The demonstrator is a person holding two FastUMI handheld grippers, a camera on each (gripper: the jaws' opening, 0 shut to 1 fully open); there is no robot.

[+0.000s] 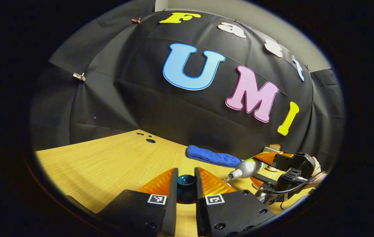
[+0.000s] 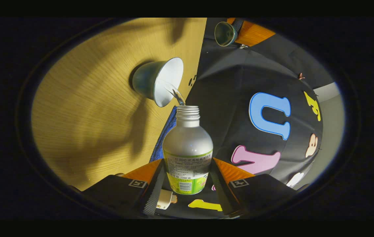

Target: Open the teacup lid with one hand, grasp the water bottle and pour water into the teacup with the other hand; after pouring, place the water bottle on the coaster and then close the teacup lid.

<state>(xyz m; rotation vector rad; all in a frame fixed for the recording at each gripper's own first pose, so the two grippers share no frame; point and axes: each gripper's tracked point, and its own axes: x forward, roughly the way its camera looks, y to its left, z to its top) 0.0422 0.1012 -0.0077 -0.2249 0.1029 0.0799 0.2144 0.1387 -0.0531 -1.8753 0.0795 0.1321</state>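
My left gripper is shut on the dark blue teacup lid, held above the wooden table. In the right gripper view the lid and left gripper appear at the top. My right gripper is shut on the uncapped water bottle, silvery with a green label. The bottle is tilted, and a thin stream of water runs from its mouth into the open teacup, dark outside and white inside. In the left gripper view the bottle and right gripper are at the right.
A folded blue cloth lies on the table by the booth wall, just behind the bottle; the same blue cloth sits beside the cup. A small white object peeks out under my right fingers. The table's back edge has small holes.
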